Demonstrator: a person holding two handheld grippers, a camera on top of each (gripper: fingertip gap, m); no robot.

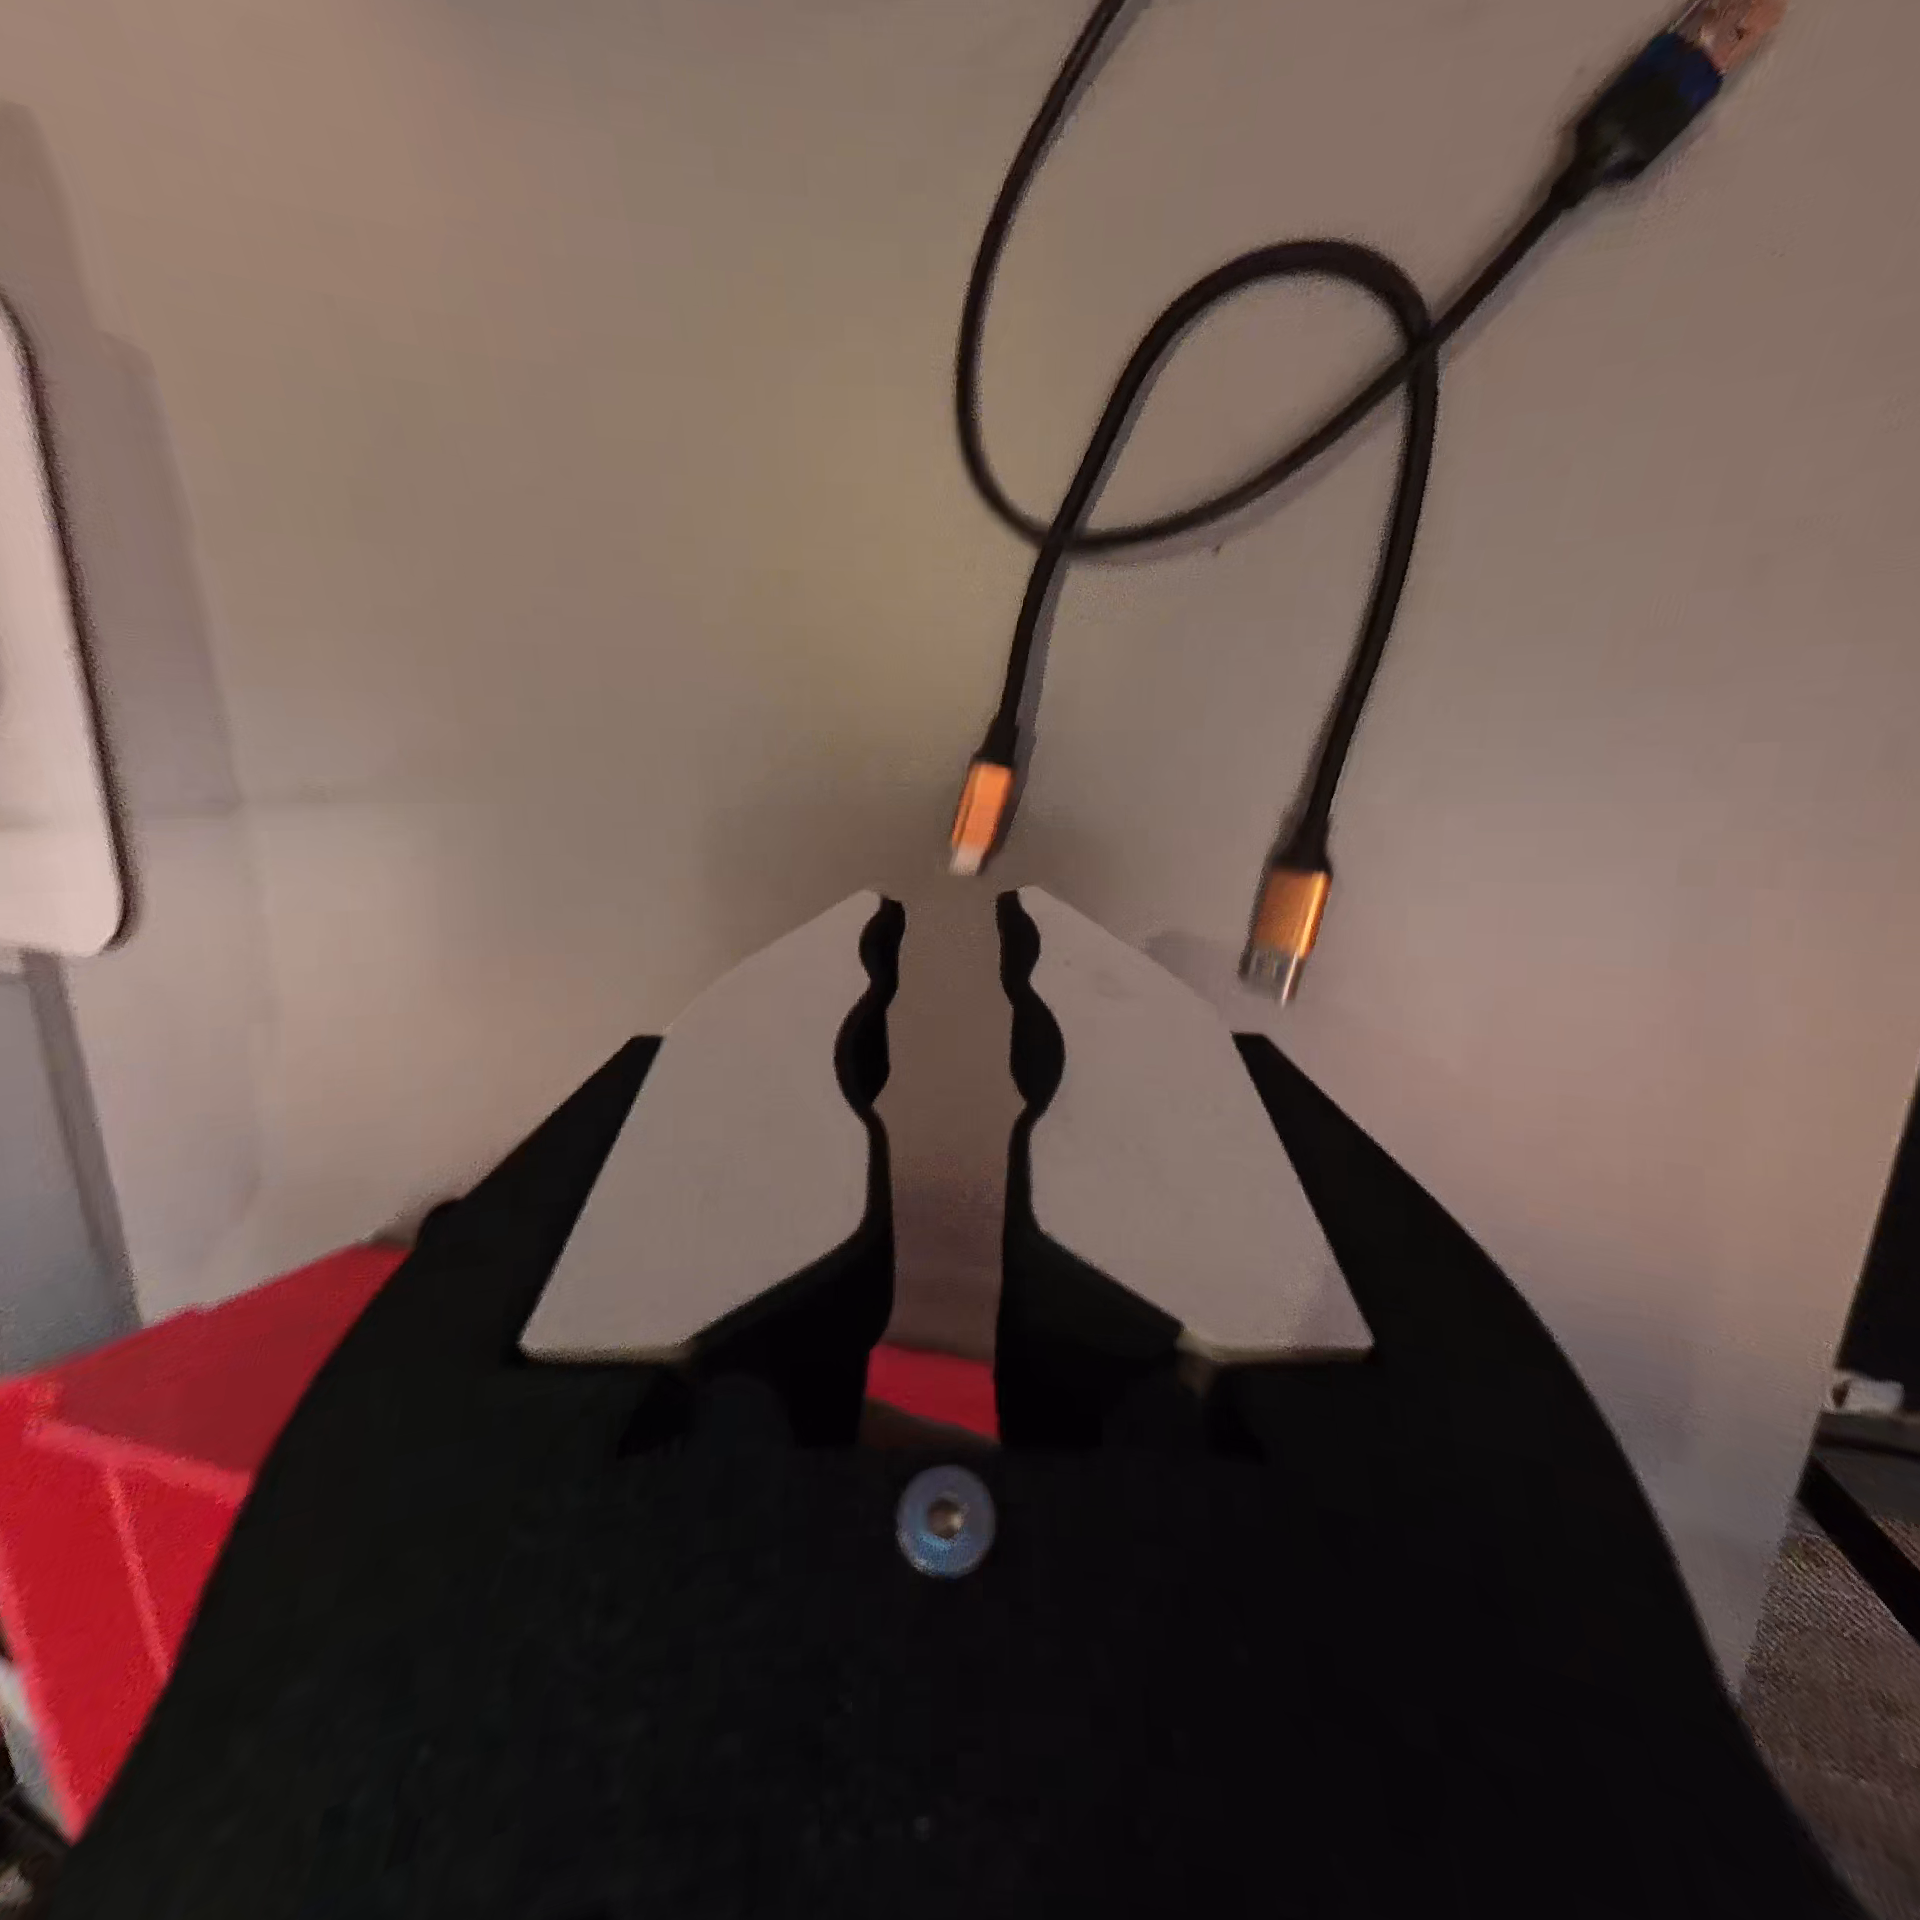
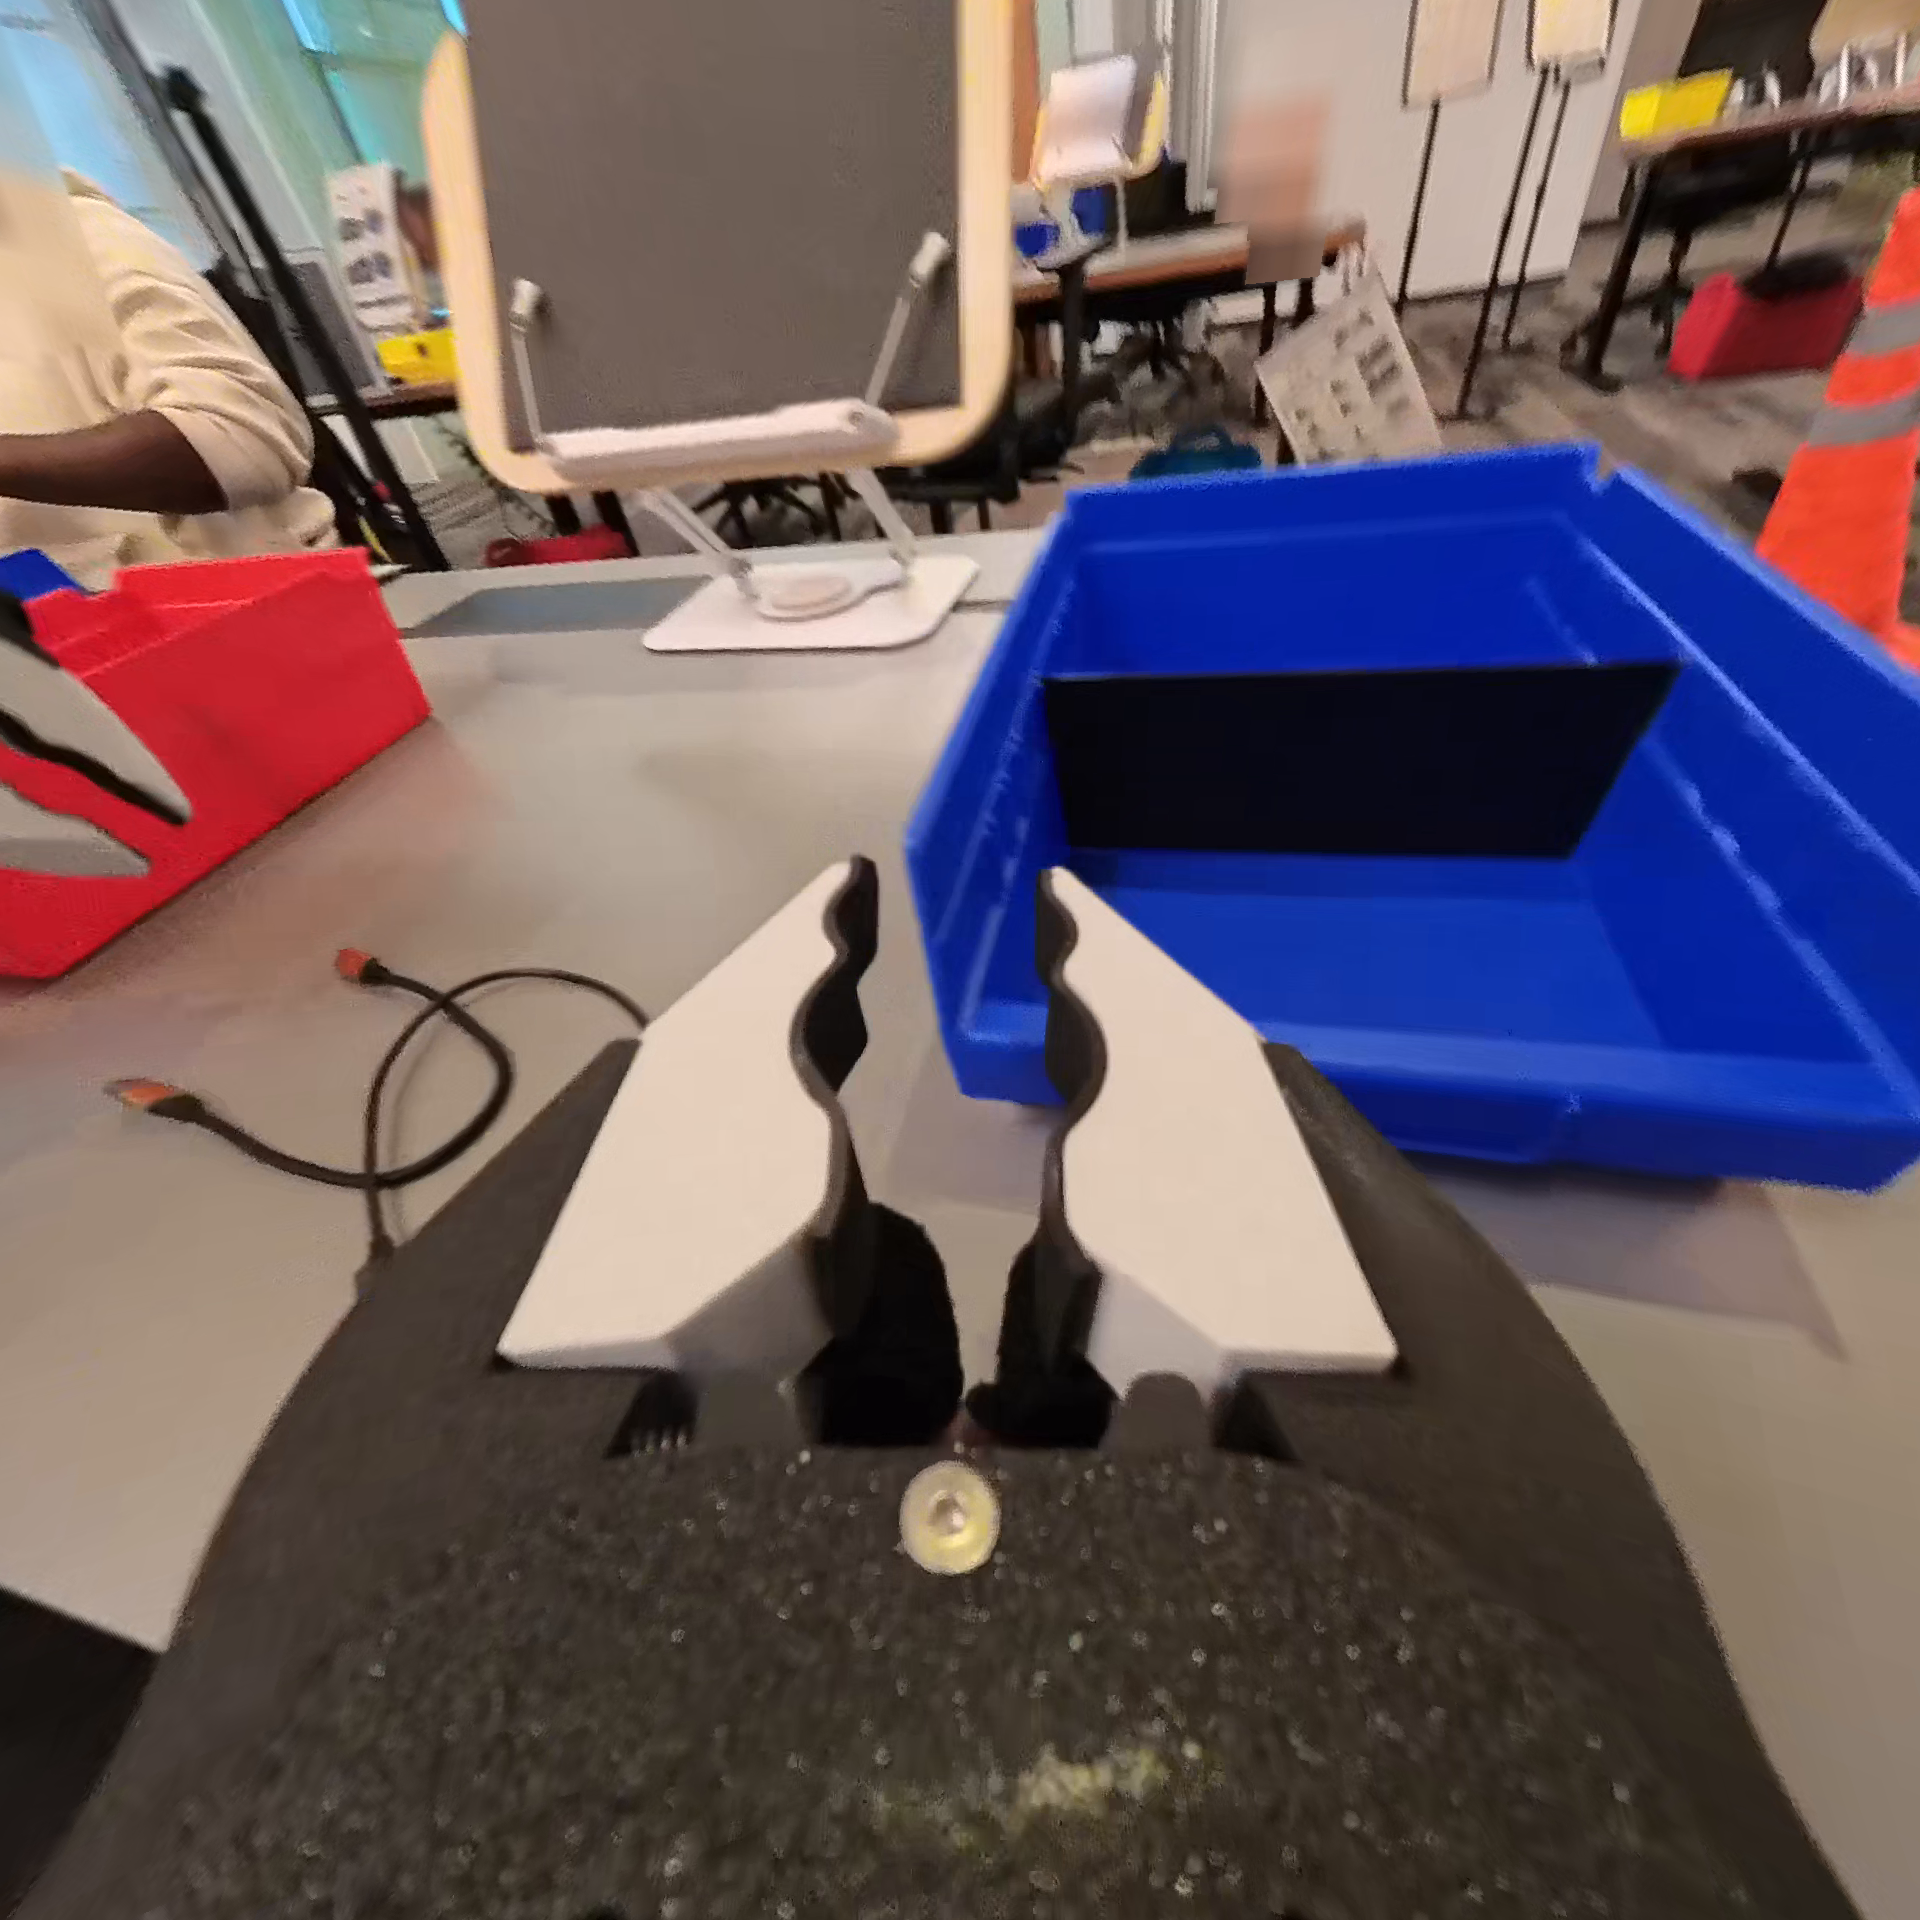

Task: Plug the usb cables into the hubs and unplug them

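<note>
A black braided cable (image 1: 1226, 416) with orange-sleeved plugs lies looped on the pale table. My left gripper (image 1: 951, 899) is open and empty, pointing down at the table, its tips just short of the smaller orange plug (image 1: 982, 805). A larger orange plug (image 1: 1288, 920) lies to the right of it. In the right wrist view the same cable (image 2: 436, 1081) lies at the left. My right gripper (image 2: 951, 883) is open and empty, hovering by the near left corner of a blue bin (image 2: 1455, 883) with a black divider (image 2: 1340, 758). The left gripper (image 2: 83, 758) shows at the far left.
A red bin (image 2: 239, 707) stands on the table at left, also under my left gripper (image 1: 125, 1475). A white stand (image 2: 810, 603) holding a grey panel stands at the back. A person in a cream sleeve (image 2: 135, 384) is at far left. An orange cone (image 2: 1860, 416) stands at the right. My right fingertips sit around 30 cm from my left ones. Between my left fingertips and the smaller orange plug (image 1: 982, 805) there is roughly 6 cm.
</note>
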